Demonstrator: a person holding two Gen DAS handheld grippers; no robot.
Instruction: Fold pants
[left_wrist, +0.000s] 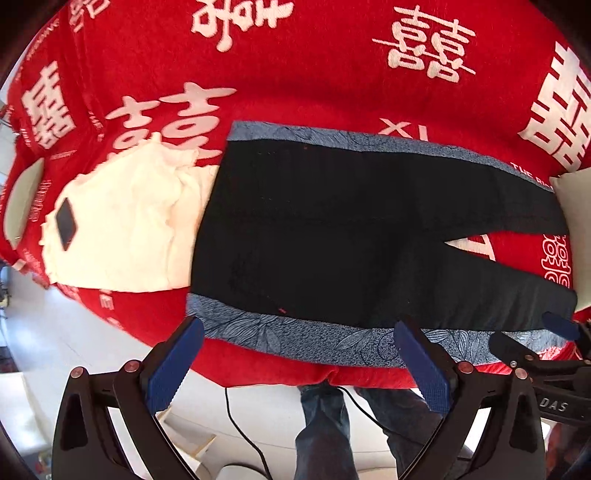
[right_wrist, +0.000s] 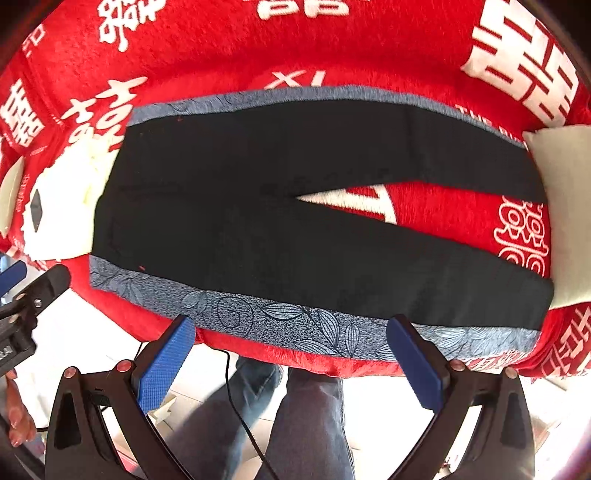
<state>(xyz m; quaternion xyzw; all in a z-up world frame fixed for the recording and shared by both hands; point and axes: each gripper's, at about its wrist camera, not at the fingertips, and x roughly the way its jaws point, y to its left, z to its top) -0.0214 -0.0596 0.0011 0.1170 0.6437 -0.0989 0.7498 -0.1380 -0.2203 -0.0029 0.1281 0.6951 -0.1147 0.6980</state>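
Item: black pants (left_wrist: 332, 236), laid flat, unfolded, waist toward 9 o'clock, two legs running toward 3 o'clock w/ a V-shaped gap between them. Lies on a blue leaf-print cloth (left_wrist: 295, 339) whose strips show along the pants' far and near edges. Left gripper (left_wrist: 301, 363): fingers (left_wrist: 173, 369) spread wide, holding nothing, hovering at the near edge of the surface; pants lie at 12 o'clock from the tips, just beyond the blue strip, not touching. Right gripper (right_wrist: 291, 360): fingers (right_wrist: 415, 363) likewise wide apart, empty, tips over the near blue strip; pants at 12 o'clock, apart from the pads. In left wrist view the right gripper shows at 3–4 o'clock, beside the near leg's hem; in right wrist view the left gripper (right_wrist: 22, 295) shows at 9 o'clock, off the waist corner. Surface: red blanket (left_wrist: 332, 74) w/ large white characters, covering the support (tabletop or bed – cannot tell). Cream garment (left_wrist: 122, 229) at 9 o'clock, touching the waist end, w/ a dark diamond patch (left_wrist: 65, 223). Pale cushion (right_wrist: 565, 206) at 3 o'clock, against the leg hems. Below the edge, 6 o'clock: person's legs in blue jeans (right_wrist: 306, 424), a black cable (left_wrist: 240, 432), pale floor (left_wrist: 44, 332).
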